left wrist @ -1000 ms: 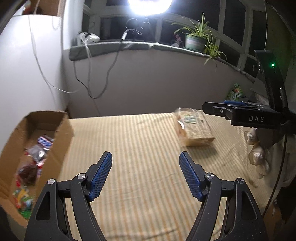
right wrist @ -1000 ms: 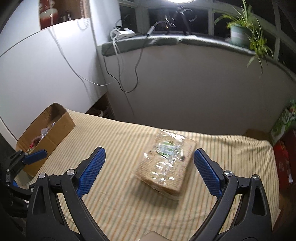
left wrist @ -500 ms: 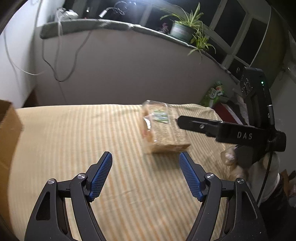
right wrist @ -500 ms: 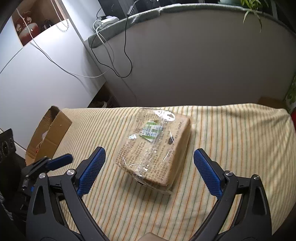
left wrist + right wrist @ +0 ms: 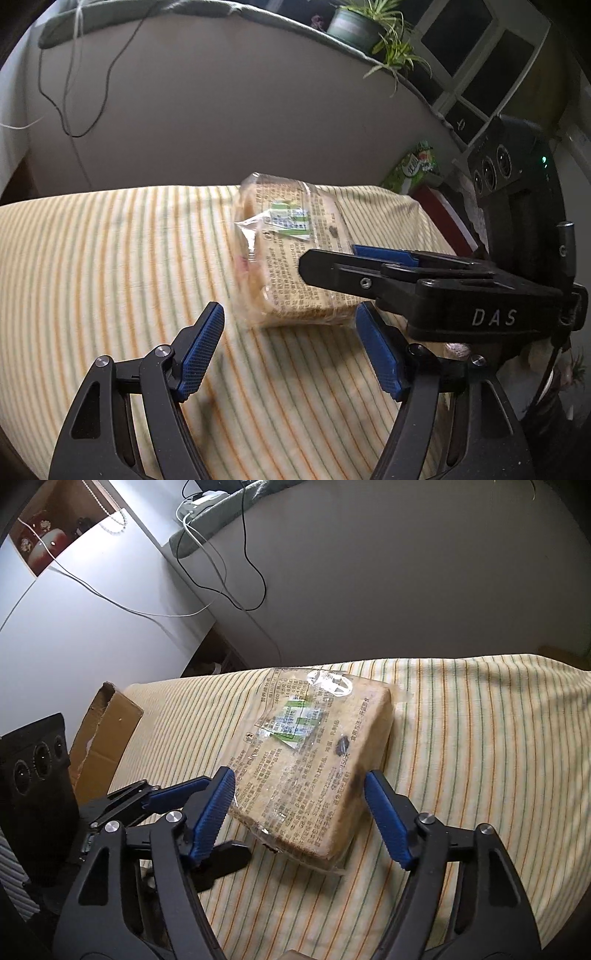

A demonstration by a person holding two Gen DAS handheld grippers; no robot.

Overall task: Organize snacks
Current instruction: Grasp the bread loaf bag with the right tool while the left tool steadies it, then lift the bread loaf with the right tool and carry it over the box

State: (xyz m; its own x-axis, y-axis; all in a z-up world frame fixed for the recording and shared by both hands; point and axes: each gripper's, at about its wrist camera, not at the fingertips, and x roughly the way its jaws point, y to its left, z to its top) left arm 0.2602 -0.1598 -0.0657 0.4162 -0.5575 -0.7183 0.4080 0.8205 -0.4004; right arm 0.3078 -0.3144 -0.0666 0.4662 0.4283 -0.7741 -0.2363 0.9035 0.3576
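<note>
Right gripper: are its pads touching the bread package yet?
Cannot tell. In the right wrist view the closing right gripper straddles the bread package; its left pad meets the wrapper's edge in the image, while striped cloth shows beside the right pad.

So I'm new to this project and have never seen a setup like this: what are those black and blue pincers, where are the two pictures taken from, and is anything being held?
There is no robot here. A person carries a hand-held gripper in each hand, and each has a wide-angle camera looking forward along its two blue-padded fingers. One picture comes from the left gripper, the other from the right gripper, and each also catches the other gripper from the side.

Both are over a surface covered with a striped cloth. On it lies a wrapped loaf of sliced bread in clear printed plastic. A cardboard box sits at the cloth's edge.

Nothing is held yet. Both grippers' jaws are closing: the right's pads flank the loaf's near end without clearly pressing it, and the left's are just short of the loaf.
</note>
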